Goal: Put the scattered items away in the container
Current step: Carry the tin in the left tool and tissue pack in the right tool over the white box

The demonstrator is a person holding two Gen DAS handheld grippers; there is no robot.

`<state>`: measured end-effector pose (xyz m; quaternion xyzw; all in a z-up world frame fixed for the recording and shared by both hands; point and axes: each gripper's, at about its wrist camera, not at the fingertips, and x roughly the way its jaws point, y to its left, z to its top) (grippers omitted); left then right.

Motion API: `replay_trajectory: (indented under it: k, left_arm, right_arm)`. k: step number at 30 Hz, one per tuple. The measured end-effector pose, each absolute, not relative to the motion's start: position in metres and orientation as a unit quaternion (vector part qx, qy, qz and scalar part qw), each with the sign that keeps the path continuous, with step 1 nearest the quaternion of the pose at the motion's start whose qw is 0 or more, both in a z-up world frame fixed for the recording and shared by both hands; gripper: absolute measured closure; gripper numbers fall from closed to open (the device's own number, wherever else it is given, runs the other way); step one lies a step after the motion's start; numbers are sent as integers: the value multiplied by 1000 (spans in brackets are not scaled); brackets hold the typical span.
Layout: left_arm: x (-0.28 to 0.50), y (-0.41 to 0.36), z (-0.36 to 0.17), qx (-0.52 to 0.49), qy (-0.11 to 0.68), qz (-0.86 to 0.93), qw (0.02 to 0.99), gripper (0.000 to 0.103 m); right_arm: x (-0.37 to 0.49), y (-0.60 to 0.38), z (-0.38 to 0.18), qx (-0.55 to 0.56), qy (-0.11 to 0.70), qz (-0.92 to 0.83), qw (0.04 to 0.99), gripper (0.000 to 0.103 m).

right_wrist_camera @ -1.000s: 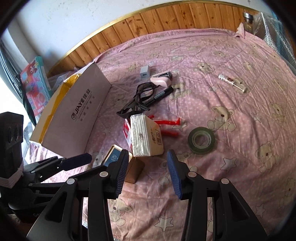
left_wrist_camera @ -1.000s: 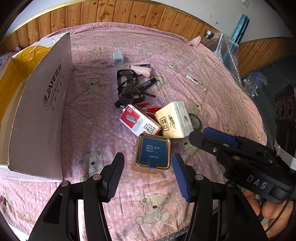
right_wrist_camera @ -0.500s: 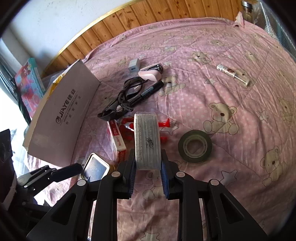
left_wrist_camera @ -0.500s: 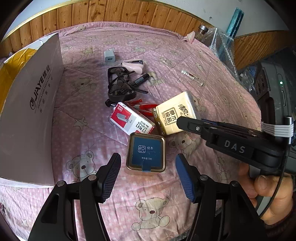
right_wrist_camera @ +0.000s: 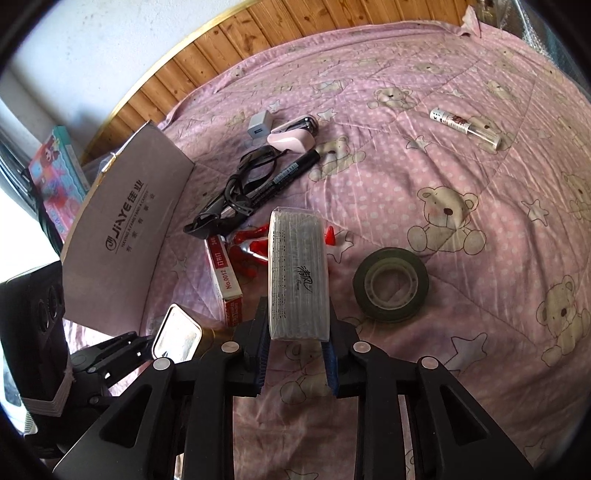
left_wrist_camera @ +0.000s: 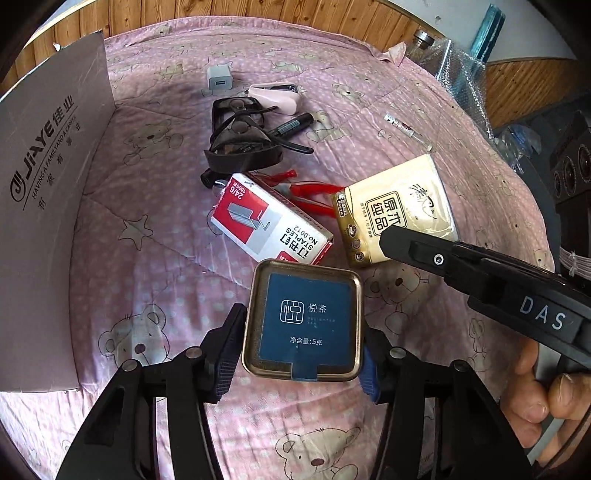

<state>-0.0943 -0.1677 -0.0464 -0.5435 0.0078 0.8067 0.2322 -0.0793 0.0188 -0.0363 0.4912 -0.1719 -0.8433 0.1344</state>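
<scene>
Both jaws of the left gripper are being pressed against the sides of the square tea tin in the left wrist view, where a second ago they were being held spread with the tin lying free between them on the quilt. Beyond the tin, the staples box is being left on the bedding, touching the tin's far edge, and the cardboard box meant as the container is being seen standing open at the left. A person's hand is being seen on the right gripper's handle. In the right wrist view, the right gripper is being closed on the tissue pack, which a second ago was resting untouched ahead of spread jaws; two items are therefore judged to be gripped and ready for carrying to the cardboard box at the left. Remaining scattered are the tape roll just beside the pack, a marker, tangled cable, a charger and a small tube well apart. Everything is being supported by a pink bear-print quilt, bordered by wooden panelling under a pale wall.
</scene>
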Motion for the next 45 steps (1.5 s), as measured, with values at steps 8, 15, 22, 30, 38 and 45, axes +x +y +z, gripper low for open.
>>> replay_trajectory:
  k: [8, 15, 22, 30, 38, 45]
  left_arm:
    - [-90, -169, -36, -535, 10, 813, 228, 50]
    - [-80, -172, -16, -517, 18, 827, 219, 50]
    - [-68, -183, 16, -485, 17, 849, 208, 50]
    - [-56, -201, 50, -450, 0, 869, 204, 50]
    - [-45, -229, 83, -415, -26, 887, 199, 50]
    - [-38, -260, 113, -383, -48, 904, 186, 50]
  right_arm:
    - [-70, 29, -24, 476, -182, -850, 129, 80]
    - [-53, 29, -14, 469, -186, -853, 132, 79]
    - [-36, 21, 0, 459, -181, -859, 138, 79]
    - [-18, 3, 26, 440, -165, -869, 153, 79]
    - [-3, -24, 54, 423, -143, -879, 170, 80]
    - [2, -52, 75, 411, -122, -884, 187, 80]
